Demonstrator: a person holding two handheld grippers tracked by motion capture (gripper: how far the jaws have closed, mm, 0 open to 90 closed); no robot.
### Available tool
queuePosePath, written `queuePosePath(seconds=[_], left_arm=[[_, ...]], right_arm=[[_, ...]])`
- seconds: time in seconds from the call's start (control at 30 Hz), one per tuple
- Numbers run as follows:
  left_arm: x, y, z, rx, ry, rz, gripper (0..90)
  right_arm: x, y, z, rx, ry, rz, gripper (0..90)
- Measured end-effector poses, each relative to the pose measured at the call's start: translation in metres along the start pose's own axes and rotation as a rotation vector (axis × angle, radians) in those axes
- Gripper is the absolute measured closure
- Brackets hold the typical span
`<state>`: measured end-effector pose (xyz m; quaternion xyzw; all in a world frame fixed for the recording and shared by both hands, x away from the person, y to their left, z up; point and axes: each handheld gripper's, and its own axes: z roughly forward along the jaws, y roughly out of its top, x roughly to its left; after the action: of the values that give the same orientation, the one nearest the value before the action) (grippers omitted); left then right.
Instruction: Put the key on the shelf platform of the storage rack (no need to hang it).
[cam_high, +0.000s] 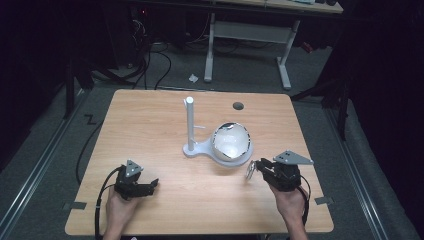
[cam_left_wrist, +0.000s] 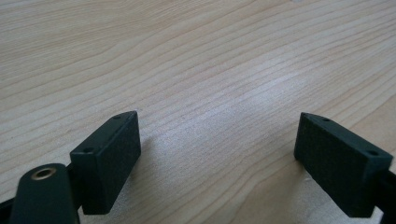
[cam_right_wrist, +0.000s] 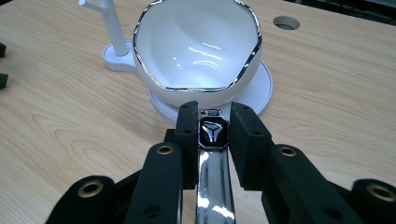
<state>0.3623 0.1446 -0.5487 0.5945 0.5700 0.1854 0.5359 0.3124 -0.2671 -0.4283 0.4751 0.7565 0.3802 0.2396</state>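
Table (cam_high: 165, 130): light wood, with a round hole (cam_high: 238, 105) near its far edge.
Stand (cam_high: 190, 127): white upright post with a short side peg, on a white base near the table's middle.
Bowl (cam_high: 231, 141): white with a shiny wavy rim, tilted toward the person, seated on the round right end of the stand's base.
Left claw (cam_high: 153, 184): low over the near left of the table, well apart from the stand; in the left gripper view its jaws stand wide apart with bare wood between them, nothing held.
Right claw (cam_right_wrist: 213, 135): near right of the table, pointing at the bowl; jaws closed tight on a watch.
Watch (cam_right_wrist: 213, 132): black angular face with a silver mark, metal strap running back between the jaws; held just in front of the bowl's base, not touching it.
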Motion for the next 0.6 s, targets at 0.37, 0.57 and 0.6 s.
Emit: queuePosePath(seconds=[0.37,0.57,0.6], left_arm=[[0.0,0.0,0.0,0.001,0.0,-0.001,14.9],[0.0,0.0,0.0,0.0,0.0,0.0,14.9],[0.0,0.0,0.0,0.0,0.0,0.0,14.9]], right_arm=[[-0.004,0.009,-0.007,-0.015,0.007,0.013,74.1],[-0.006,0.013,-0.008,-0.016,0.009,0.015,74.1],[-0.006,0.014,-0.008,-0.016,0.01,0.015,74.1]])
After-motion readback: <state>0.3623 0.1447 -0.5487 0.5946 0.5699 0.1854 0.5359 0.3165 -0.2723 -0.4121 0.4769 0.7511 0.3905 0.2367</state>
